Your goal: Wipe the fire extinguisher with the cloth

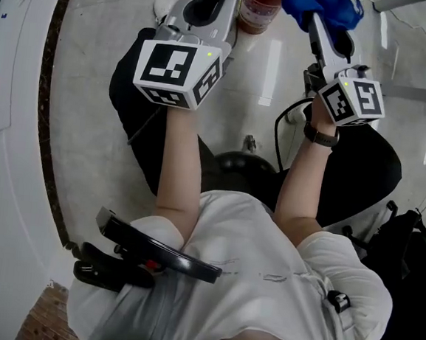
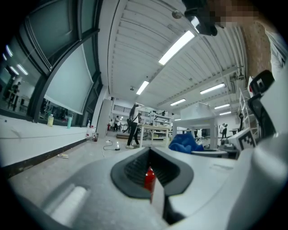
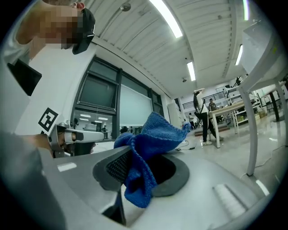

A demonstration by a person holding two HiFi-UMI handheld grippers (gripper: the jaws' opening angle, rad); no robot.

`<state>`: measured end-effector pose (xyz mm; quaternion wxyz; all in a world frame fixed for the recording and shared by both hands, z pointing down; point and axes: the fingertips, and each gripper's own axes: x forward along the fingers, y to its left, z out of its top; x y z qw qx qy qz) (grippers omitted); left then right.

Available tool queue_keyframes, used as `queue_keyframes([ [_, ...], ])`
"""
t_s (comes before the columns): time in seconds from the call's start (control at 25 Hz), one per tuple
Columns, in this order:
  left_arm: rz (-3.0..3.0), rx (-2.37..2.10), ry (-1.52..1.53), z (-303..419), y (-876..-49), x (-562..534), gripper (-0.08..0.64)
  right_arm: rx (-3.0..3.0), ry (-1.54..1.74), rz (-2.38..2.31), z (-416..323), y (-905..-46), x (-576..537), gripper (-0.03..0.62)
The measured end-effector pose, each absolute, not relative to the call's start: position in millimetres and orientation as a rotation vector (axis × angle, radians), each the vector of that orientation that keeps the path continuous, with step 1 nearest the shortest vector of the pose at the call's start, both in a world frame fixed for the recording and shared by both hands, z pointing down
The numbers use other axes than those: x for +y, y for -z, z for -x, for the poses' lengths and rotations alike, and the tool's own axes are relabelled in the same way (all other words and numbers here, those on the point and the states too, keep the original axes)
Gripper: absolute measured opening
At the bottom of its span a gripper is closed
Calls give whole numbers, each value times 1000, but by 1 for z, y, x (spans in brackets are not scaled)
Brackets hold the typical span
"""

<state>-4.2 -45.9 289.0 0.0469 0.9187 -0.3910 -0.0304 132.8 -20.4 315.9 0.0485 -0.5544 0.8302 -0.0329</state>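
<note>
View from above, looking down past a person's white shirt and two bare forearms. At the top centre of the frame a red fire extinguisher (image 1: 258,7) stands on the floor (image 1: 95,81). It seems upright, its long axis pointing roughly toward the camera, and its top is cut off by the frame edge.

The left tool (image 1: 232,18) reaches it from the left. Its jaws are nearly together, and a red sliver of the extinguisher shows between their tips, apparently pinched to steady it.

The right tool (image 1: 323,23) comes in from the upper right, its jaws clamped on a bunched blue cloth (image 1: 327,4). The cloth sits just beside the extinguisher's right side, so the wipe looks to call for a short move leftward in the frame. I cannot tell whether the two touch.

The floor is pale, smooth and glossy, with a cable lying on it. The room is a large hall with ceiling strip lights, white tables and distant standing people.
</note>
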Motion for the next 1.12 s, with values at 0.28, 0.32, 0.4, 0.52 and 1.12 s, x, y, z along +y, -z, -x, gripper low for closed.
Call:
queue_keyframes([
  [0.28, -2821, -1250, 110, 5, -278, 57, 0, 2536, 62, 1676, -105, -315, 78, 107],
  [0.32, -2829, -1260, 115, 4, -273, 71, 0, 2533, 53, 1686, -106, -312, 93, 107],
  [0.4, -2843, -1281, 122, 3, -264, 100, 0, 2550, 32, 1699, -104, -309, 121, 107],
  [0.52, -2858, -1291, 119, 0, -258, 135, -1, 2577, 28, 1741, -102, -310, 154, 106],
  [1.12, -2990, -1280, 139, -22, -213, 185, 0, 2393, -218, 1965, -129, -254, 201, 104],
])
